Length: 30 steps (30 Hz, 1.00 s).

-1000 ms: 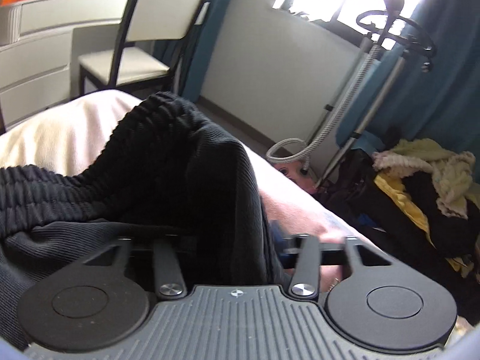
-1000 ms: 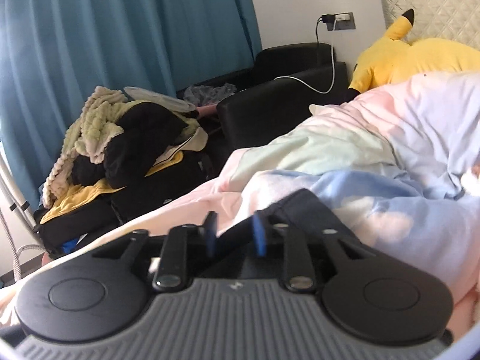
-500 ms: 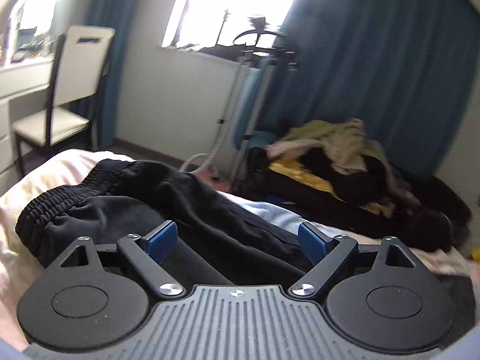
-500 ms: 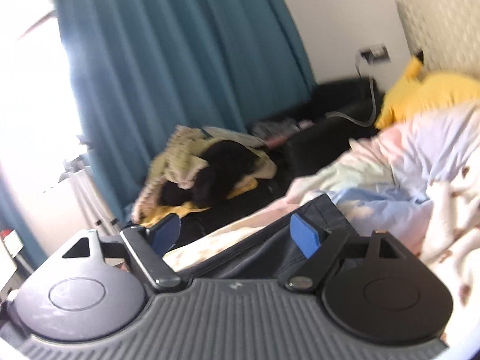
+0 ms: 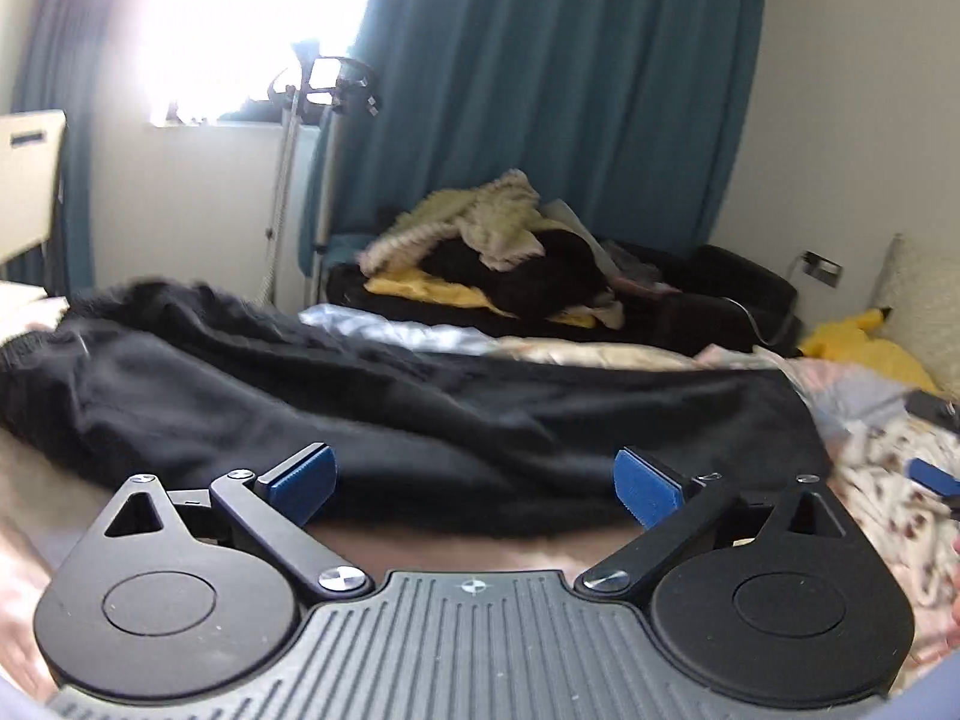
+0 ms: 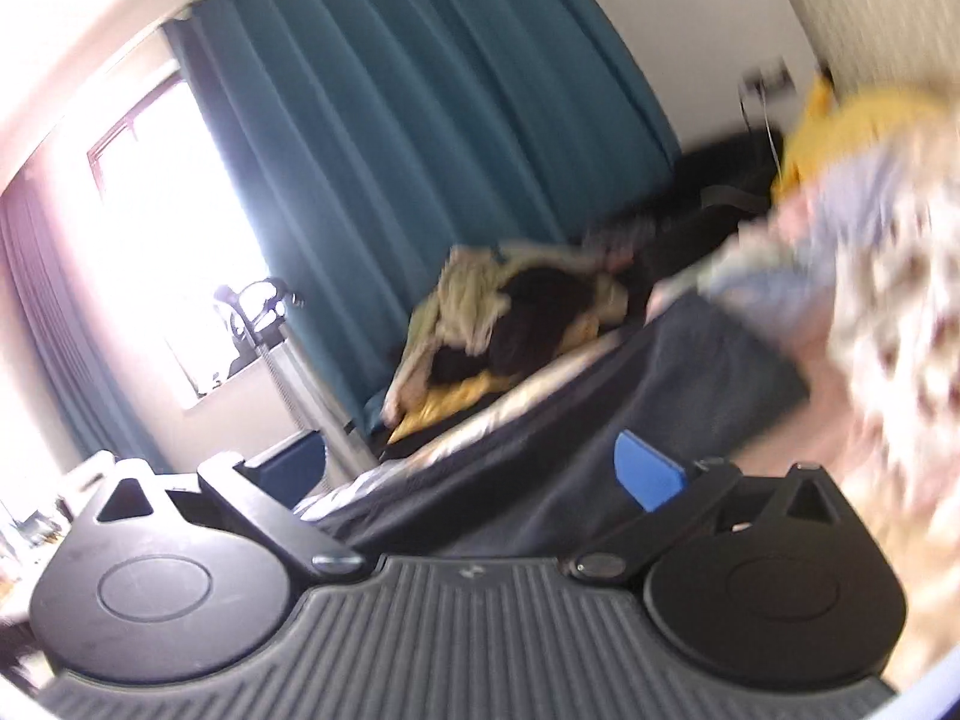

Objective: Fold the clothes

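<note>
We are holding the left gripper (image 5: 474, 483) low over the bed; its blue-padded jaws are opening wide, with nothing pinched between them. Just beyond its fingertips, the long black ribbed-knit garment (image 5: 384, 414) is lying stretched across the pale patterned bedding (image 5: 900, 498), its gathered waistband end toward the left of the view. We are holding the right gripper (image 6: 480, 468) tilted, and its jaws are likewise opening wide and gripping nothing; the dark cloth (image 6: 630, 420) is lying in front of them, but that view is blurred, so we cannot tell whether the pads are brushing it. Behind the bed, a heap of cream, yellow and black clothes (image 5: 498, 258) is resting against the teal curtain (image 5: 540, 90). A yellow plush toy (image 5: 864, 342) is lying near the headboard.
</note>
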Available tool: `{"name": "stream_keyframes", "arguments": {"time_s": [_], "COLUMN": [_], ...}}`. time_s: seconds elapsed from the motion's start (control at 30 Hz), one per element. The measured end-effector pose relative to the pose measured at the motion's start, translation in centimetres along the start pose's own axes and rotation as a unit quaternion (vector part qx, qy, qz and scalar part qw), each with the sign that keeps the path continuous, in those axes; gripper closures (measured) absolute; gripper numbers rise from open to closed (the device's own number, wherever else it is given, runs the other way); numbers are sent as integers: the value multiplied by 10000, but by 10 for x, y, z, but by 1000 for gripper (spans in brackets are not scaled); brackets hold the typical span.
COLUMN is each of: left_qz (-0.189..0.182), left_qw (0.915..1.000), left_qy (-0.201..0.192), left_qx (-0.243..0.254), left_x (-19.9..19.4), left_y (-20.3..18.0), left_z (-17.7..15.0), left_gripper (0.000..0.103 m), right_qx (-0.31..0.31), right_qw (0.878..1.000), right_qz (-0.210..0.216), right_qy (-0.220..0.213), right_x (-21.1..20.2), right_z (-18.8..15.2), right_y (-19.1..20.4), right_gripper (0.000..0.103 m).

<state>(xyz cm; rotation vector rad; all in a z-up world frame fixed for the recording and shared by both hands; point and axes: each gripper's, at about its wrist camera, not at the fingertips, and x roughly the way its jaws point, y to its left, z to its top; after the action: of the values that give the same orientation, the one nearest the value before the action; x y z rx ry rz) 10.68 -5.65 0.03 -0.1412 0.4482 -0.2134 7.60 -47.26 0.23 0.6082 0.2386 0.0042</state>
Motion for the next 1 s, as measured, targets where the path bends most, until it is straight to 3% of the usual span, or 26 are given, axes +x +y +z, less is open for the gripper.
{"name": "stream_keyframes", "arguments": {"time_s": [0.1, 0.37, 0.5, 0.67, 0.87, 1.0], "left_qz": [-106, -243, -254, -190, -229, -130], "left_qw": [9999, 9991, 9974, 9938, 9848, 9857], "left_qy": [-13, 187, 426, 649, 810, 1004], "left_qx": [-23, -289, -518, -881, -1516, -1350], "left_x": [-2, 11, 17, 22, 29, 42], "left_y": [-1, 9, 17, 29, 47, 45], "left_z": [-17, -28, -32, -34, -38, -44], "left_gripper": [3, 3, 3, 3, 3, 3], "right_qx": [430, 224, 683, 1950, 2387, 2718], "right_qw": [9991, 9990, 9971, 9797, 9689, 9594], "right_qz": [-16, -338, -340, -383, -461, -389], "right_qy": [56, 207, 43, -259, -453, -641], "right_x": [-6, 9, 27, 57, 91, 121], "right_z": [-2, -7, -13, -26, -25, -23], "right_y": [-7, -15, -40, -96, -144, -168], "right_gripper": [0, 0, 0, 0, 0, 0]}}
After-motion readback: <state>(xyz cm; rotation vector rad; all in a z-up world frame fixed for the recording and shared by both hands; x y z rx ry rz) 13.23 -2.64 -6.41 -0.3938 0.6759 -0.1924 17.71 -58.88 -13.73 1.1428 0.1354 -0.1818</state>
